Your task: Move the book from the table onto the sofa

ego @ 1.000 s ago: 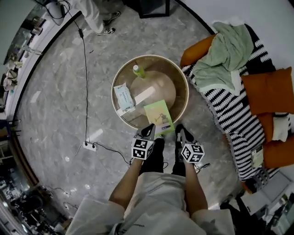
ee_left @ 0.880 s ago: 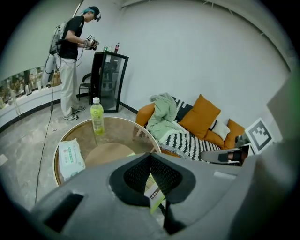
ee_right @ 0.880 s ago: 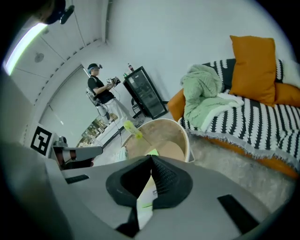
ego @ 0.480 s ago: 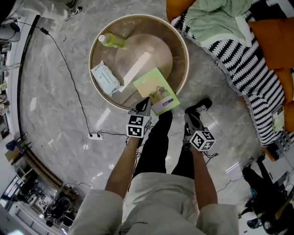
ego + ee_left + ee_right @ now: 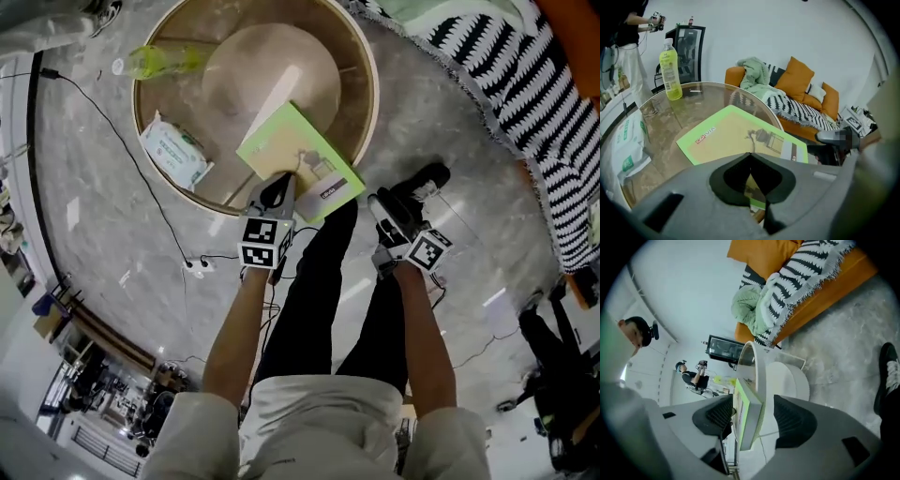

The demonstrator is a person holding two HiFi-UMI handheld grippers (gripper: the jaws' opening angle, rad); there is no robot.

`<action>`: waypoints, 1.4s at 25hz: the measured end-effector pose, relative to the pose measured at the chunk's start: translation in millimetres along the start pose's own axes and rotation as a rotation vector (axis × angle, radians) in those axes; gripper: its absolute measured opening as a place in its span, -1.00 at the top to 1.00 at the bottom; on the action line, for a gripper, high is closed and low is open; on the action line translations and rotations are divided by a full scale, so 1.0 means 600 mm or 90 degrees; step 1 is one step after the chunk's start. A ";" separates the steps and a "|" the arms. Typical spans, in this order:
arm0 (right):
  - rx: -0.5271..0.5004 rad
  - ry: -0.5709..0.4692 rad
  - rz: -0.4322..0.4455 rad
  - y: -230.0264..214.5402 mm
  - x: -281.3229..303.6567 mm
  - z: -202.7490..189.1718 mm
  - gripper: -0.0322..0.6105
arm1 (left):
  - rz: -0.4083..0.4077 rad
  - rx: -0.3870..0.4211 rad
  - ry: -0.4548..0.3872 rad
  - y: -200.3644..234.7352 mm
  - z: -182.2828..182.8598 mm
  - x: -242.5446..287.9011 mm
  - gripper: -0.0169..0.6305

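A green book point(image 5: 295, 155) lies on the round glass table point(image 5: 370, 84), its near corner jutting over the rim. My left gripper point(image 5: 272, 192) is shut, its tips hovering over the book's near edge point(image 5: 736, 136) with nothing held. My right gripper point(image 5: 380, 208) is rolled on its side beside the jutting corner. Its jaws have just been opening and now stand open point(image 5: 753, 404). The book's edge point(image 5: 749, 427) shows edge-on between them, with a gap to the right pad. The orange sofa point(image 5: 525, 75) with a striped throw stands to the right of the table.
A yellow-green bottle point(image 5: 155, 61) and a pack of wipes point(image 5: 173, 152) also lie on the table. A power strip with cable point(image 5: 192, 265) is on the marble floor at left. My black shoe point(image 5: 422, 183) stands near the right gripper. A green blanket point(image 5: 752, 72) is heaped on the sofa.
Both grippers have dropped to the table's near edge. The left now sits over the book's edge. The right has rolled sideways and come up to the book's overhanging corner.
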State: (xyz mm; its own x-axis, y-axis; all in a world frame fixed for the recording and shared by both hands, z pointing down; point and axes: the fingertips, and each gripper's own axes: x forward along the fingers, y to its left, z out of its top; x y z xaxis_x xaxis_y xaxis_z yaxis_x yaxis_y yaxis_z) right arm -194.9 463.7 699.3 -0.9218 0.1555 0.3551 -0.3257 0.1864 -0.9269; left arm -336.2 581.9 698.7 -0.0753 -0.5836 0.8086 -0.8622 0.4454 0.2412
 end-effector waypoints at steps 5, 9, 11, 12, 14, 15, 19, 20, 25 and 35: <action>0.013 0.046 0.081 -0.007 0.042 -0.016 0.12 | 0.010 -0.006 -0.023 -0.001 0.005 -0.007 0.92; 0.024 0.064 0.127 0.001 0.054 -0.011 0.11 | -0.005 0.004 -0.032 -0.024 0.019 -0.008 0.92; 0.037 0.064 0.153 0.005 0.060 -0.011 0.11 | -0.020 0.017 -0.034 -0.033 0.019 -0.006 0.92; 0.042 0.063 0.164 0.003 0.066 -0.012 0.11 | -0.025 0.023 -0.034 -0.035 0.016 -0.002 0.92; 0.045 0.060 0.177 -0.002 0.074 -0.008 0.12 | -0.032 0.030 -0.034 -0.038 0.015 0.005 0.92; 0.047 0.057 0.181 -0.002 0.073 -0.004 0.12 | -0.035 0.032 -0.033 -0.043 0.017 0.006 0.92; 0.065 0.060 0.217 0.007 0.067 0.004 0.15 | -0.057 0.039 -0.037 -0.068 0.026 0.011 0.92; 0.064 0.063 0.223 0.006 0.070 0.001 0.19 | -0.063 0.040 -0.040 -0.069 0.024 0.018 0.92; 0.059 0.061 0.213 0.002 0.073 -0.011 0.44 | -0.064 0.075 -0.041 -0.076 0.022 0.020 0.92; 0.046 0.045 0.165 0.053 0.011 0.006 0.45 | -0.061 0.119 -0.078 -0.109 0.097 -0.052 0.92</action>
State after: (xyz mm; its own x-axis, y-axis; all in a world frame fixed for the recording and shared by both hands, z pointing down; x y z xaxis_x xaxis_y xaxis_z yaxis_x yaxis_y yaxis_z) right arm -212.3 467.4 671.7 -0.9601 0.2568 0.1109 -0.0982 0.0620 -0.9932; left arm -306.9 531.5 626.4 -0.0390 -0.6997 0.7134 -0.9455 0.2569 0.2003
